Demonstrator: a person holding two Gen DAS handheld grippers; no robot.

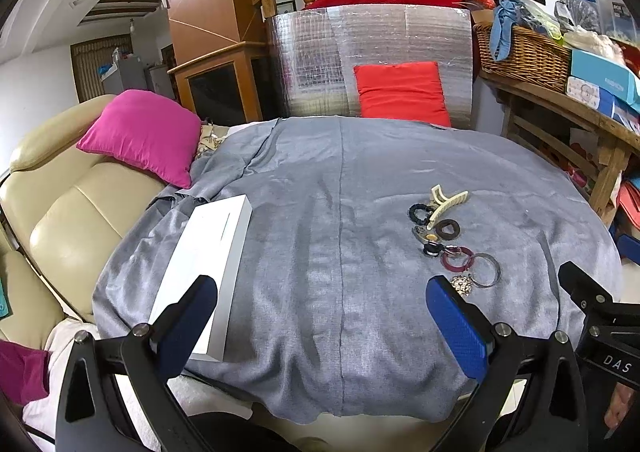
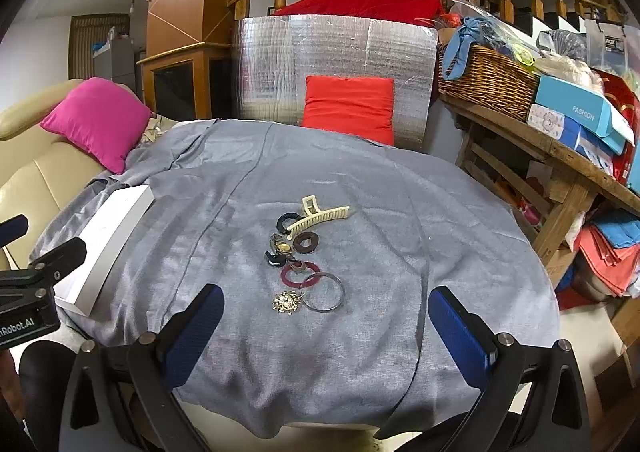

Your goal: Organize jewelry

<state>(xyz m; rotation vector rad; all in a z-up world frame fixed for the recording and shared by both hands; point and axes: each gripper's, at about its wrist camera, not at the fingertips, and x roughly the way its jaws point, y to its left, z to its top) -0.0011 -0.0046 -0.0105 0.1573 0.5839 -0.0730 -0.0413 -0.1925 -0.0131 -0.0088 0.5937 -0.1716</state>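
Grey cloth (image 2: 360,192) carries jewelry cluster (image 2: 308,256) ahead of right gripper (image 2: 326,324), fingers released. Left gripper (image 1: 322,316) likewise spread, empty; white box (image 1: 208,264) touching its left finger, likely the destination.

Jewelry pile (image 2: 306,260) strung loosely, perhaps touching, beside closed white box (image 2: 106,242)

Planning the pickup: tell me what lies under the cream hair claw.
The cream hair claw lies partly across a black scrunchie, both on the grey cloth. Anything beneath the cloth is covered.

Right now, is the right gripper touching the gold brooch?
Apart. The right wrist view shows the right gripper open, with bare grey cloth between its blue fingers and the gold brooch.
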